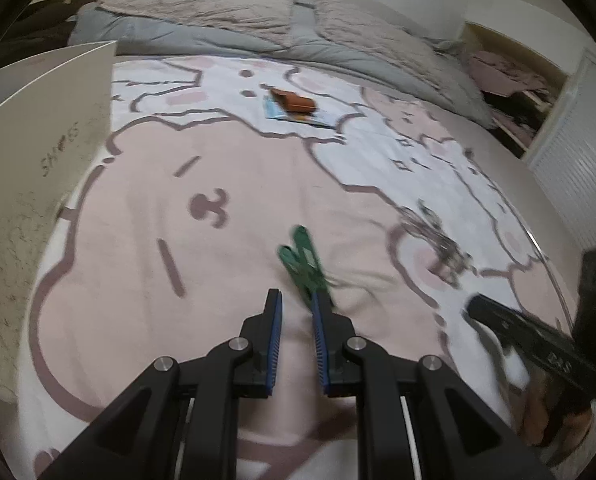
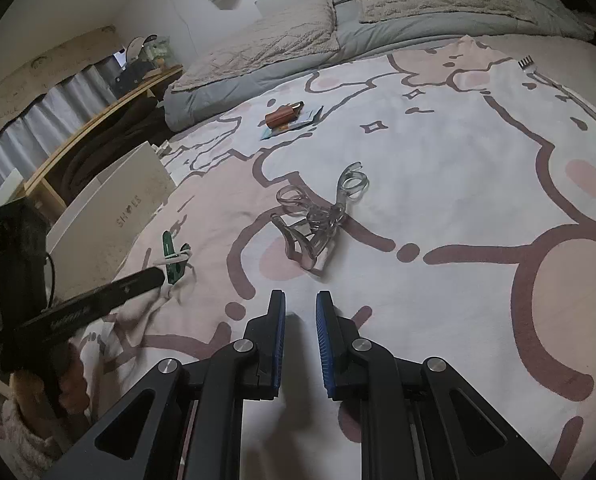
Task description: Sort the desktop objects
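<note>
Both the left gripper (image 1: pixel 296 300) and right gripper (image 2: pixel 301 300) are clenched, empty, over soft blanket (image 2: pixel 457 200).

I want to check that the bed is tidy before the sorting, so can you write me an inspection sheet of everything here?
Surface: bed with a pink and white cartoon blanket, rumpled near the clip.
Job's things: green clip; clear curlers mid-blanket; brown case on a blue card, farther off; comb at the far edge.
Clutter: white box on the left side of the bed.
Grippers: left hand-held gripper shut, its tip at the clip; right hand-held gripper shut, holding nothing.
Cables: thin dark wire by the left hand-held gripper's body.
Surroundings: pillows, grey duvet, wooden shelf.
</note>
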